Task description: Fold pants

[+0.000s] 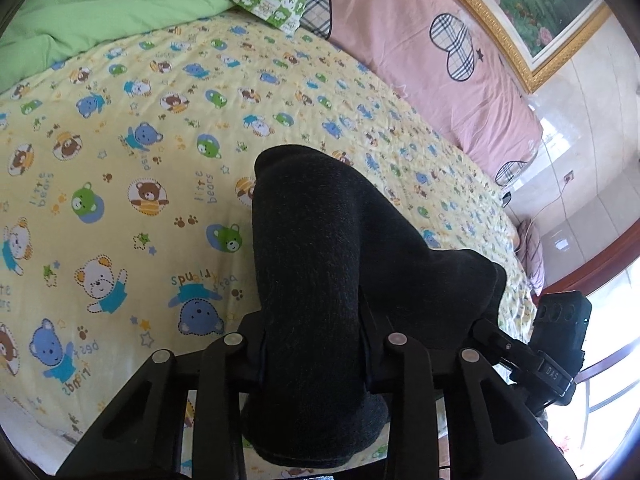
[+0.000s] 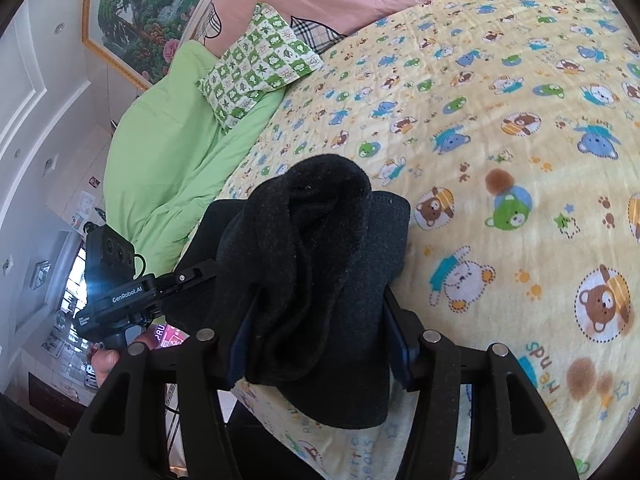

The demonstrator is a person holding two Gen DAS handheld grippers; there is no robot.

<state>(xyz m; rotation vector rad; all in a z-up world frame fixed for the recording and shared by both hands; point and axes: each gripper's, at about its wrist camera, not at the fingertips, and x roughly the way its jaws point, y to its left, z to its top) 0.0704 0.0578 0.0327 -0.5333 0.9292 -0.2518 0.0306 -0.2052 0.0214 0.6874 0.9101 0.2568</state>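
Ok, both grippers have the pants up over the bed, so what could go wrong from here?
1. The right gripper clamps a thick rolled bunch of the black pants, so layers may slip out unevenly.
2. The left gripper also holds bunched cloth, so creases may get folded in.
3. The grippers sit close together; they might collide.

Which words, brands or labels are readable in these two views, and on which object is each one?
"GenRobot.AI": on the left tongs body, right wrist view.
"DAS": on the right tongs body, left wrist view.
"little bears": printed on the yellow bedsheet.
Smaller white print under "GenRobot.AI": too small to read.
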